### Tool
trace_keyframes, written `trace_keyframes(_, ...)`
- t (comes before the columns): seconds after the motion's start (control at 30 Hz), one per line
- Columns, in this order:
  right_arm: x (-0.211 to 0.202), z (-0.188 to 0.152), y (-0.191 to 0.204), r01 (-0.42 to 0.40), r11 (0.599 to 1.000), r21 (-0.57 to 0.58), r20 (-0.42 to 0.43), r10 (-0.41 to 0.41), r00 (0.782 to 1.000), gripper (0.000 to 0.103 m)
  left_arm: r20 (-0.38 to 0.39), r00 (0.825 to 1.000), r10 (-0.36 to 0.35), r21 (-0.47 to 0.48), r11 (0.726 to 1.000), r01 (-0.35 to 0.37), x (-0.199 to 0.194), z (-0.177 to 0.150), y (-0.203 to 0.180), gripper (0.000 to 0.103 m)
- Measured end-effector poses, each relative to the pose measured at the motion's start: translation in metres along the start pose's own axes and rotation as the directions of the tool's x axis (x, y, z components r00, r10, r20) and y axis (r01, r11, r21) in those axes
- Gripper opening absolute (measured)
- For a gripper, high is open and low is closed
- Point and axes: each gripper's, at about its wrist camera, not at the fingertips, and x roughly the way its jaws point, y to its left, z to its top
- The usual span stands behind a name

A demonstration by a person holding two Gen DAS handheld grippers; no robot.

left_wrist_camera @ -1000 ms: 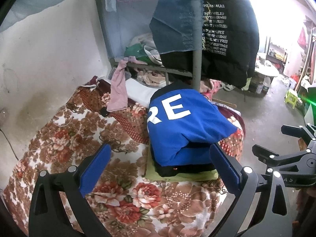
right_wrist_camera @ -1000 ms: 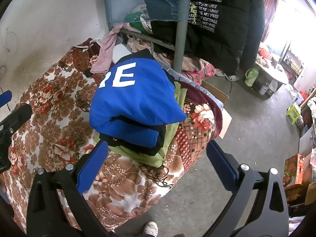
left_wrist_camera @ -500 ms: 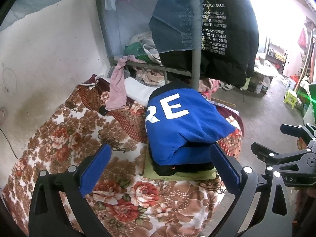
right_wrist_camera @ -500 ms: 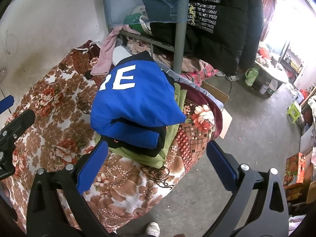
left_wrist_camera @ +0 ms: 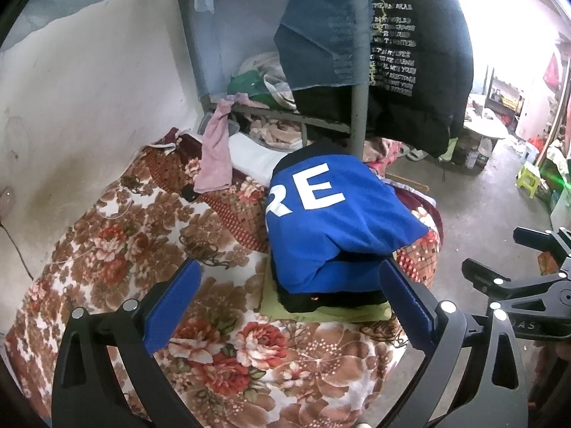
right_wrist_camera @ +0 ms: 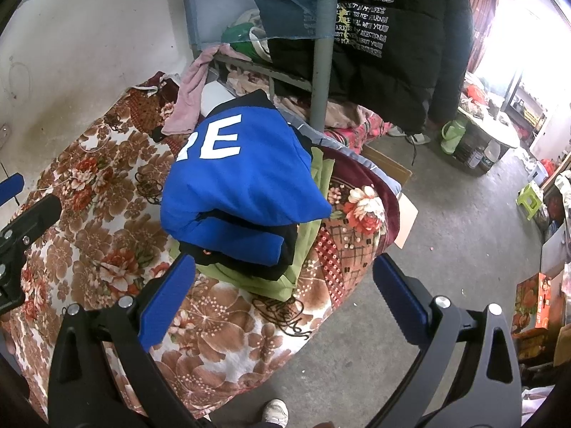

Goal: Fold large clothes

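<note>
One folded blue fleece garment with white letters (left_wrist_camera: 332,228) tops a stack of three folded pieces, above one black garment (left_wrist_camera: 314,297) and one green garment (left_wrist_camera: 321,312). One floral bed blanket (left_wrist_camera: 142,249), one pink towel (left_wrist_camera: 214,153), one hanging black printed jacket (left_wrist_camera: 421,71), one green plastic stool (left_wrist_camera: 528,178), two blue-padded claws.
</note>
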Motion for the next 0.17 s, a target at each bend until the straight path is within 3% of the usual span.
trace_keyframes(0.17,0.0002,0.0002,-0.0003,-0.001,1.000,-0.001,-0.001,0.001,1.000,0.098,-0.007,1.000,-0.005,-0.007,1.000,0.005,0.0004,-0.0009,0.0016,0.098)
